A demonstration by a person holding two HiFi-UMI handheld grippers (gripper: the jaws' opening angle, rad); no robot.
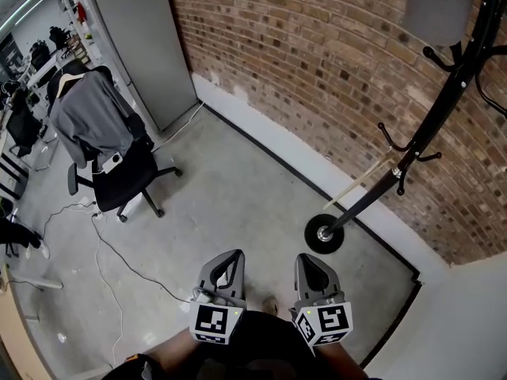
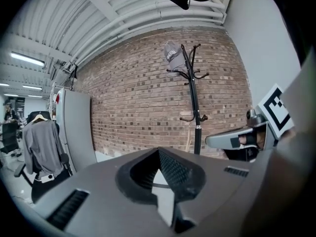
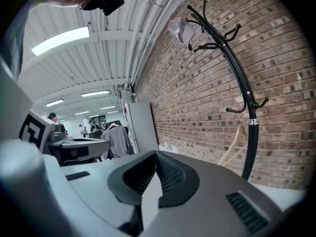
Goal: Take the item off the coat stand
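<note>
We see grey cap (image 1: 434, 6) at one o'clock, cropped, on coat stand (image 1: 412, 145), print unreadable; left gripper (image 1: 231, 258), right gripper (image 1: 307, 261) closed, empty.

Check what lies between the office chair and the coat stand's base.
Bare concrete floor runs from office chair to coat stand's base, in the head view.

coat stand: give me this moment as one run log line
left claw: shut, empty | right claw: shut, empty | grey item: hanging at top of coat stand | claws: apart from stand, item not yet taken
</note>
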